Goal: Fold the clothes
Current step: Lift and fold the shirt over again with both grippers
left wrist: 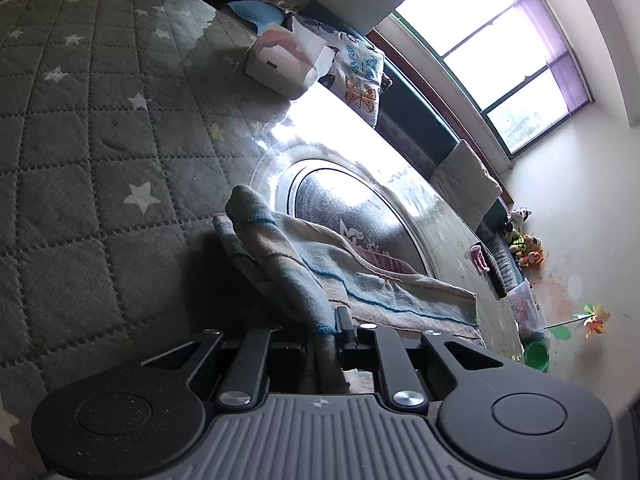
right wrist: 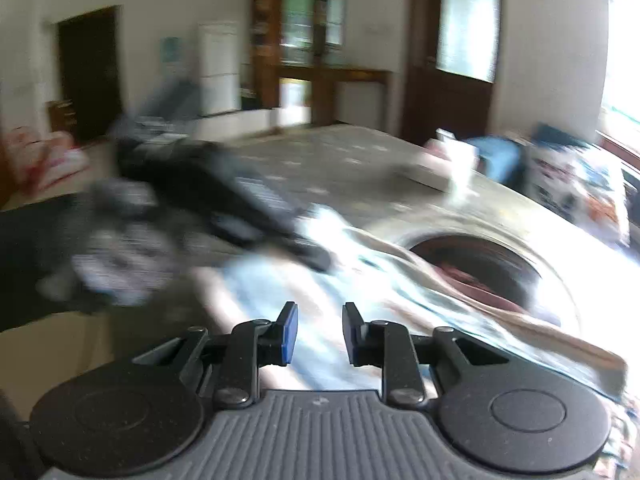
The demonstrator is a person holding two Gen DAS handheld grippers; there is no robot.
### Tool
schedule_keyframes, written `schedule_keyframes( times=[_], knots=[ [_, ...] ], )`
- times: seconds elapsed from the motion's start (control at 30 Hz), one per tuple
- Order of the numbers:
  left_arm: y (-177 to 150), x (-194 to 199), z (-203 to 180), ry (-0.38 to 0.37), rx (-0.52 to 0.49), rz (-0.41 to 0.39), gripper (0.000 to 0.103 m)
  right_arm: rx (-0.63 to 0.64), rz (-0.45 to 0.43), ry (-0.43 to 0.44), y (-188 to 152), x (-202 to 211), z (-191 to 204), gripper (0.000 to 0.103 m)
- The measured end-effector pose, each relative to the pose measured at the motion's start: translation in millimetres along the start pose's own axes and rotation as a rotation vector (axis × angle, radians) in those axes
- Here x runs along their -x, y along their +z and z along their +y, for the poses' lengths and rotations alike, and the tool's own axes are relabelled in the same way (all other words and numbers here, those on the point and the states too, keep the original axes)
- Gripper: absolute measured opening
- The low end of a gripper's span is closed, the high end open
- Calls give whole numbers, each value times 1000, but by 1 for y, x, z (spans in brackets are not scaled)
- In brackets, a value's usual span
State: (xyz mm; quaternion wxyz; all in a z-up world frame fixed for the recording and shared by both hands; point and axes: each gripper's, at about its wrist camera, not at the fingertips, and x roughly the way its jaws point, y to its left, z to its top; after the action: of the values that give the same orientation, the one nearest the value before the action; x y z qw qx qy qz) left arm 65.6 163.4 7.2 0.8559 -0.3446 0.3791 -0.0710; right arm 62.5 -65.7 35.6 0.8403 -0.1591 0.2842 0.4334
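A pale cloth [left wrist: 360, 280] with beige and light-blue bands and thin blue stitched lines lies rumpled ahead of the left fingers [left wrist: 344, 324]; one folded edge rises between them, pinched; its far part drapes over a round dark opening.

Each hand-held gripper [right wrist: 318, 334] has black linkage arms, silver screws, a ribbed grey body, and blue pads [right wrist: 291, 332].
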Motion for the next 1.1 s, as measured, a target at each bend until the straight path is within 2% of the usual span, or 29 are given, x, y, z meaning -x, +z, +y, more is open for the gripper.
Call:
schedule_keyframes(
  times=[0.1,0.17,0.4,0.63,0.87,1.1],
  knots=[
    [1,2,-4,-5,-8,-7,14,-66,20,-69,-2,-15,-28,20],
    [3,3,-7,-9,-14,-10,13,-111,34,-114,-3,-25,-46,15],
    [5,5,-15,-9,-24,-8,13,-254,80,-260,-6,-60,-106,13],
    [9,11,-27,-25,-31,-14,12,-274,99,-284,-5,-82,-115,14],
    [17,13,-51,-27,-47,-18,12,-267,129,-265,-10,-59,-103,16],
    [22,11,-84,-19,-65,-12,12,-265,144,-221,-31,-28,-74,20]
  ],
)
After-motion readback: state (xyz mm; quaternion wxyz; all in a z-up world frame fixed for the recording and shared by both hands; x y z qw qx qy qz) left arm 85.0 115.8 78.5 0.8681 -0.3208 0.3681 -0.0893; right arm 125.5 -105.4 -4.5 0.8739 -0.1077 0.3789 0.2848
